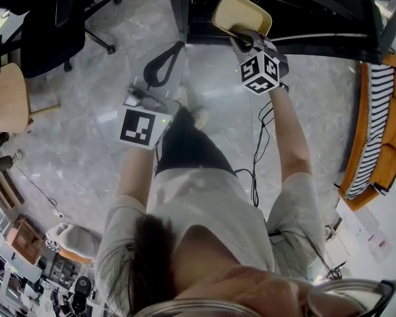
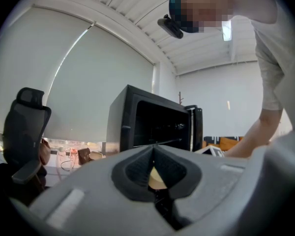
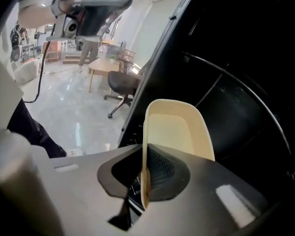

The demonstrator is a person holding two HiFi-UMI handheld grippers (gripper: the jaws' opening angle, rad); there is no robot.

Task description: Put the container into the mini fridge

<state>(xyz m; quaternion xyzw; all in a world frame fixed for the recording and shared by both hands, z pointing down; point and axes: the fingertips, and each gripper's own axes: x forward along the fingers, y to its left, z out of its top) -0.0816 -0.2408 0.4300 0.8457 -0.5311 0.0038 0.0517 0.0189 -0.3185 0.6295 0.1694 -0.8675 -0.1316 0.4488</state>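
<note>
A cream plastic container point(image 1: 241, 12) is held tilted at the open front of the black mini fridge point(image 1: 303, 18). My right gripper point(image 1: 241, 40) is shut on its near wall. In the right gripper view the container point(image 3: 179, 132) stands up out of the gripper point(image 3: 145, 151), in front of the dark fridge interior point(image 3: 236, 58) with its wire shelf. My left gripper point(image 1: 179, 45) hangs lower and to the left over the floor, shut on nothing. In the left gripper view its jaws point(image 2: 153, 150) meet at the tips. Beyond them stands the fridge point(image 2: 137, 122) with its door point(image 2: 197, 127) swung open.
A black office chair point(image 1: 46, 25) and a round wooden table point(image 1: 6, 98) stand at the left. An orange sofa with a striped cover point(image 1: 379, 124) lies at the right. A black cable point(image 1: 256, 164) hangs from my right gripper. The floor is grey marble.
</note>
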